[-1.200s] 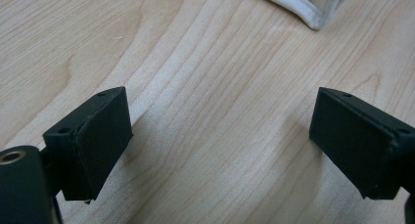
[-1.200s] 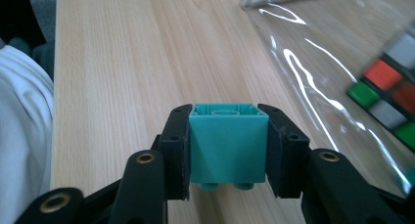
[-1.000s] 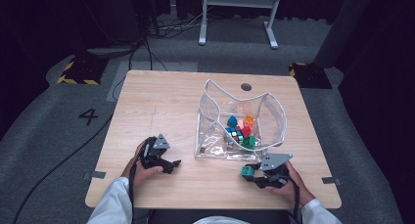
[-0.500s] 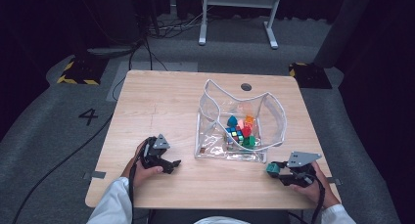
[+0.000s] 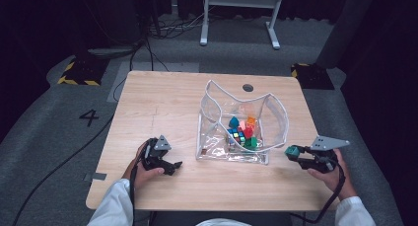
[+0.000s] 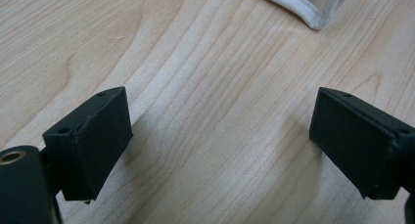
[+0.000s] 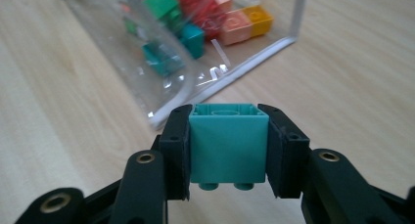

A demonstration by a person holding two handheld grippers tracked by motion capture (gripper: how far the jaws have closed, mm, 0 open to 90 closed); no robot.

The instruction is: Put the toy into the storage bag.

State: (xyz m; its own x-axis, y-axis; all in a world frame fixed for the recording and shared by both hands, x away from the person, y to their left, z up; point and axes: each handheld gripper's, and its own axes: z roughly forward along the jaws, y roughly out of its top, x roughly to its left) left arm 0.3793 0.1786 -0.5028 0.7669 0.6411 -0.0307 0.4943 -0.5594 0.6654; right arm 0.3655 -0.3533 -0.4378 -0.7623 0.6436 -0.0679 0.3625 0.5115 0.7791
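1. High view – a clear plastic pouch (image 5: 241, 127) with white piping sits open on the wooden table (image 5: 162, 102), right of the middle. Inside it lie small coloured blocks (image 5: 244, 132): teal, orange, red, green, and a cube of many colours.
2. Same view, right side: the right gripper (image 5: 292, 152) is held just above the table near its right edge, beside the pouch's near right corner but apart from it. A teal block (image 5: 293, 151) sits at its tip. The grey three-cornered plate (image 5: 329, 143) tops the gripper, and the person's right hand (image 5: 335, 174) wraps the handle.
3. Same view, left side: the left gripper (image 5: 172, 166) rests low on the table, left of the pouch, in the person's left hand (image 5: 143, 169). White sleeves come in from the bottom edge.
4. Left gripper view – the two black jaws stand spread wide over bare wood grain, with nothing between them. The pouch's white-edged corner (image 6: 306, 11) shows at the top, well clear of the jaws.
5. Right gripper view – the jaws pinch the teal block (image 7: 228, 143) from both sides, pads flat against its walls. Its open hollow faces away and two studs poke out at the near lower edge.
6. Beyond it in that view lies the pouch (image 7: 235, 67), its white-trimmed edge near the block without touching it – green, red, pink and yellow-orange blocks (image 7: 215, 16) show through the plastic.
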